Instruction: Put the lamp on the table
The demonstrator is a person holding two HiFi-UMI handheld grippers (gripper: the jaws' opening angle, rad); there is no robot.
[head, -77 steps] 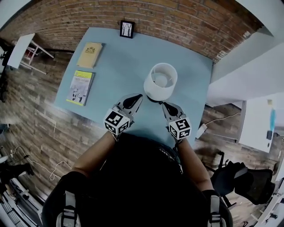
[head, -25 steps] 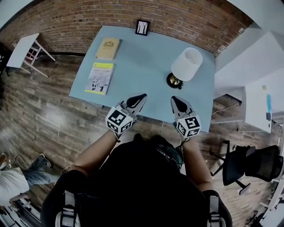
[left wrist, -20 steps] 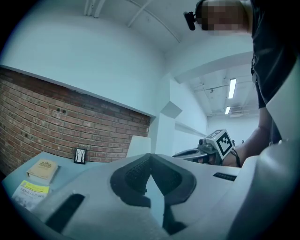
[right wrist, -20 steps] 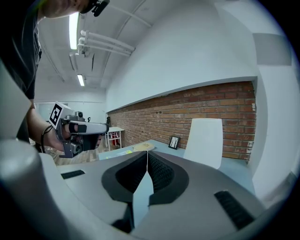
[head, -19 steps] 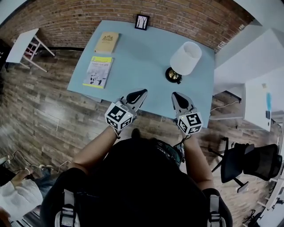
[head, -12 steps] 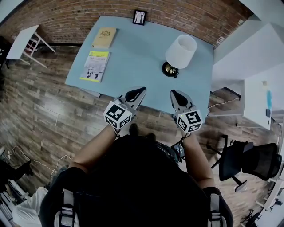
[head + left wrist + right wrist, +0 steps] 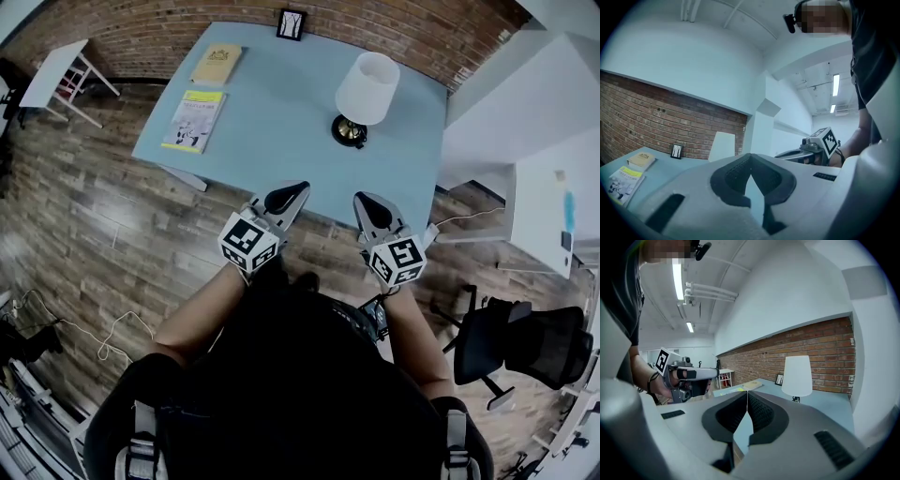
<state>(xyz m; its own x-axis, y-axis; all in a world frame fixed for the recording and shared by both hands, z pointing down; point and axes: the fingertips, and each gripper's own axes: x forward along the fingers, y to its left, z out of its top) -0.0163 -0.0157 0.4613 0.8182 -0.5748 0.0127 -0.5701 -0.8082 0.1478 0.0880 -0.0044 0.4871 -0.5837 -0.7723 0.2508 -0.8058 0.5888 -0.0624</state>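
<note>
The lamp (image 7: 363, 92) stands upright on the table (image 7: 262, 131), well apart from the left gripper (image 7: 298, 189) and right gripper (image 7: 360, 199), both closed and empty. The floor cable (image 7: 457, 218) may be its cord; a snagging foot could topple it.

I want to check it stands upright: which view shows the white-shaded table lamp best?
The right gripper view: the white-shaded table lamp stands side-on, upright on the pale blue table, its shade whole. The head view shows the lamp from above, shade and dark base. The left gripper view shows only part of its shade.
</note>
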